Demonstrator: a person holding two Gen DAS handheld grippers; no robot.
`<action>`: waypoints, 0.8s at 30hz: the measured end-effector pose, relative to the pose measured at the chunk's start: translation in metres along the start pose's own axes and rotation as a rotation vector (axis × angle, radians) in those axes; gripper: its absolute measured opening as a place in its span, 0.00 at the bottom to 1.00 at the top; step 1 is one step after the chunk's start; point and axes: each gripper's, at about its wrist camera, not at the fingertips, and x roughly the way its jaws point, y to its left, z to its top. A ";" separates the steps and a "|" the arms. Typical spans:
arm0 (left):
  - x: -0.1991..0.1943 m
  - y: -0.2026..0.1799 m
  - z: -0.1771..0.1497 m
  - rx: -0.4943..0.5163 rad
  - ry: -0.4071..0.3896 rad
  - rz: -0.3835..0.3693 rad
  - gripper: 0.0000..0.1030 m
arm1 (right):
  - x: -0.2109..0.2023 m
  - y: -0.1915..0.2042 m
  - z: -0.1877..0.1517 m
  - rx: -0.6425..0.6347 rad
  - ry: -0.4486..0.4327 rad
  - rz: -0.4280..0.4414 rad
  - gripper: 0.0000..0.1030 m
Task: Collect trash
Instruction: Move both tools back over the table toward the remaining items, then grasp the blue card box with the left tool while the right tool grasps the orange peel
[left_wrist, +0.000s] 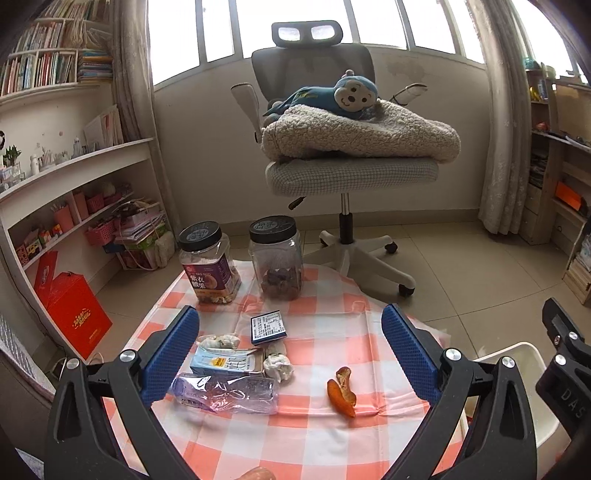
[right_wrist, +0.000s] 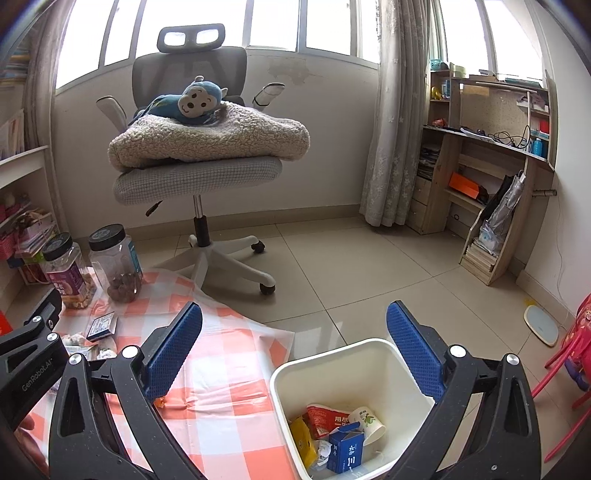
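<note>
The left hand-held gripper (left_wrist: 290, 354) is held spread wide and empty above the checked cloth (left_wrist: 317, 439) on the desk, with the remaining trash lying ahead and below between its jaws. The crumpled plastic bottle (left_wrist: 225, 395) is nearest, towards the left finger, its long axis running across the line of approach (a turn of the wrist would probably be needed). Behind it lie a blue carton (left_wrist: 227, 363), tissue wads (left_wrist: 279, 365) and a small dark pack (left_wrist: 267, 326); orange peel (left_wrist: 343, 391) sits apart to the right with open cloth around it. The right hand-held gripper (right_wrist: 293, 350), likewise spread and empty, is poised over the white bin (right_wrist: 291, 373) beside the desk's right edge, already partly filled.
</note>
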 end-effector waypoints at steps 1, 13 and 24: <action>0.014 0.008 -0.002 0.006 0.041 0.021 0.93 | 0.002 0.007 -0.001 -0.008 0.008 0.007 0.93; 0.166 0.142 -0.035 -0.244 0.510 -0.015 0.93 | 0.023 0.070 -0.011 -0.101 0.148 0.156 0.93; 0.271 0.076 -0.003 -0.190 0.654 -0.101 0.93 | 0.049 0.078 -0.005 -0.051 0.271 0.222 0.93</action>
